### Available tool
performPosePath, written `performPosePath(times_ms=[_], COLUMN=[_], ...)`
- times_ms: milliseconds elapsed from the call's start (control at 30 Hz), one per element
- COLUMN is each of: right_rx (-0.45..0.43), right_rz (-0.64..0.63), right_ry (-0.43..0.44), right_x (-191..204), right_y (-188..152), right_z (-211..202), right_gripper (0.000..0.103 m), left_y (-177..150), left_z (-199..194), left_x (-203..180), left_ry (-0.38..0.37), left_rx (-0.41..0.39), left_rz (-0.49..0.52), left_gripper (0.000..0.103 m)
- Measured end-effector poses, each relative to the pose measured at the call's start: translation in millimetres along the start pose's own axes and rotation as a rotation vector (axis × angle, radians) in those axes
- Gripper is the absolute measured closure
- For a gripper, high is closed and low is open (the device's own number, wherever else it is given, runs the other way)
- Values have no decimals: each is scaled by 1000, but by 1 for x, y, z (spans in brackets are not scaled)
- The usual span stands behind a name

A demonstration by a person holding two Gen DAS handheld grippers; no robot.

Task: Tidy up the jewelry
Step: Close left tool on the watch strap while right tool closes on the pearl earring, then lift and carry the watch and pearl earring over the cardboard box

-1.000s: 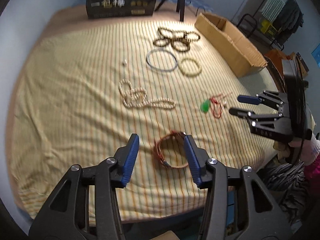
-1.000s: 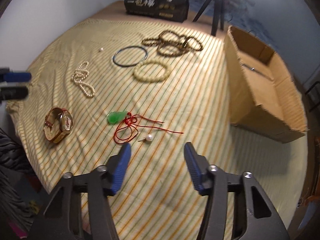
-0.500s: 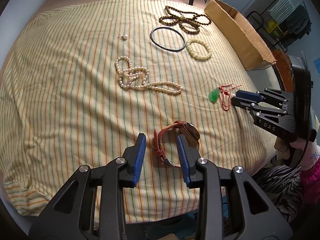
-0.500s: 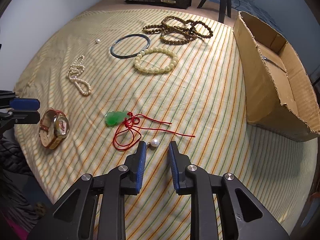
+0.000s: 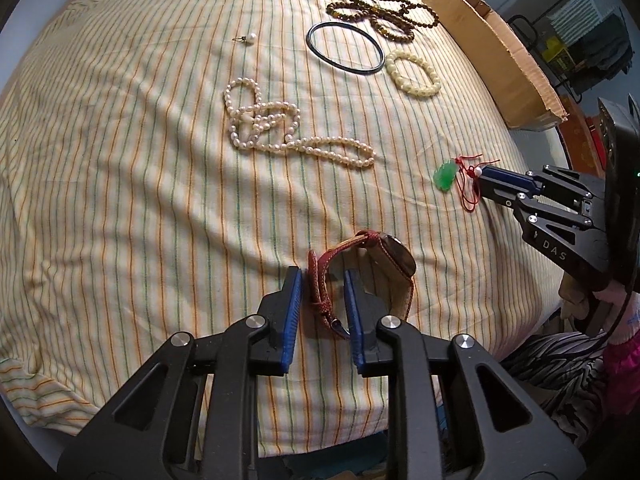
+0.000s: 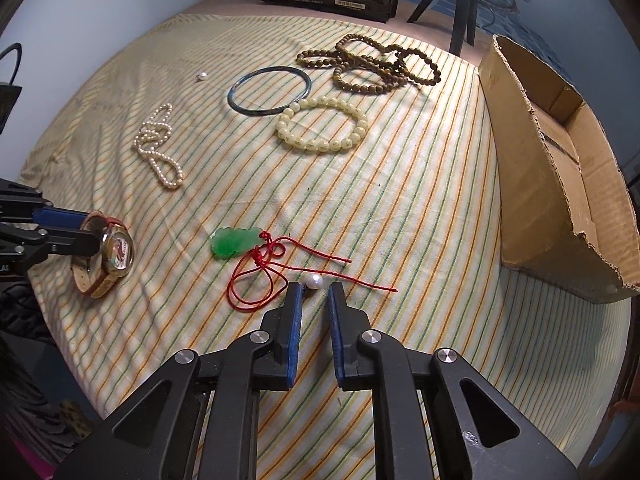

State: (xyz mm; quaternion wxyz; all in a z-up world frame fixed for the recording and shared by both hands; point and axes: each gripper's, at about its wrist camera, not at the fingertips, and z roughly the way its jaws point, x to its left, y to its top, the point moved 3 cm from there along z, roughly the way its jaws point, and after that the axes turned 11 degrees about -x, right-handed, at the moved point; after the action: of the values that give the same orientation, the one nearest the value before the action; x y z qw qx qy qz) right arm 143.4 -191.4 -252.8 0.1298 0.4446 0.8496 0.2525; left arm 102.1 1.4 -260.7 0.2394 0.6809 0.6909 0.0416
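My left gripper (image 5: 322,280) had just been closing around the red watch strap (image 5: 320,280); my right gripper (image 6: 314,294) was closing, nearly clenched, at the pearl earring (image 6: 314,281).

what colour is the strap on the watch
Reddish-brown with light stitching; the watch strap shows best in the left wrist view.
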Motion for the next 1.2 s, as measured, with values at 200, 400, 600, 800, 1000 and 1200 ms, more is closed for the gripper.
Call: performPosePath(times_ms=[200, 400, 600, 800, 1000, 1200], right_rx=[-5, -8, -20, -21, -18, -28], right_rz=[5, 5, -2, 4, -15, 17], right_ry=[0, 8, 7, 10, 13, 34], right_x=[-1, 1, 2, -1, 3, -3], right_y=[2, 3, 6, 10, 9, 6], right_z=[2, 1, 2, 7, 6, -6], right_gripper=[91, 82, 80, 80, 96, 96], left_y=[0, 1, 2, 3, 2, 7], left_z=[1, 2, 2, 5, 7, 0], left_x=[1, 0, 2, 2, 3, 1], left_ry=[3, 4, 6, 17, 21, 27], left_rx=[1, 2, 2, 7, 5, -33], left_rz=[2, 2, 10, 16, 27, 22], left_gripper=[85, 85, 85, 91, 96, 96])
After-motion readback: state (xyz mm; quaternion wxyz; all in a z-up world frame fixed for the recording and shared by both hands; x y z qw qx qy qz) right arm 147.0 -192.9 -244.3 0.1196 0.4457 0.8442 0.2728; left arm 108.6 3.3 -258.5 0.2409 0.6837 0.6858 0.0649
